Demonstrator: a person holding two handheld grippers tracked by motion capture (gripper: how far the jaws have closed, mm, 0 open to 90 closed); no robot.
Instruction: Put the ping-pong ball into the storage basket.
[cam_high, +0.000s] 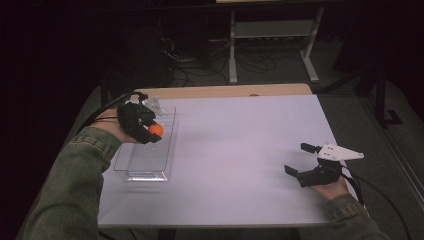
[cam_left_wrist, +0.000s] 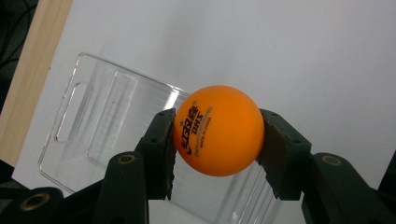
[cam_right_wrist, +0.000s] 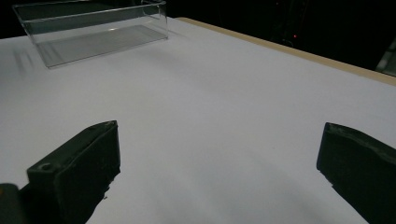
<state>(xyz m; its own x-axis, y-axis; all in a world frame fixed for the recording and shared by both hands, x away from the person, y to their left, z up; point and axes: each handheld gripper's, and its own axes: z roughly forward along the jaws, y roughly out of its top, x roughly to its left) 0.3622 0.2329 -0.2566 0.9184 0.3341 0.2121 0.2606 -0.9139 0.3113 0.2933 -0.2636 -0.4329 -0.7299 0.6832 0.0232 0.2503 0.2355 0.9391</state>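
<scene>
Orange ball held over the clear tray

The left gripper (cam_high: 150, 131) clamps the orange ball (cam_left_wrist: 218, 130) between its jaws, directly above the clear tray (cam_high: 131, 169) at the bench's (cam_high: 240, 150) left side; the tray's long axis runs away from the person. The right gripper (cam_high: 299, 160) rests wide and empty, well apart.

Olive-green sleeves (cam_high: 80, 165), 2 black claws with cables

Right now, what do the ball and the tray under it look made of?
Orange ball: likely celluloid or plastic, a table tennis ball; matte, smooth shell with printed star and brand lettering. Clear tray: looks like rigid transparent plastic, possibly acrylic; glossy, see-through walls, moulded handle slot, bright edge reflections. It could be glass, but the thin moulded shape suggests plastic.
</scene>
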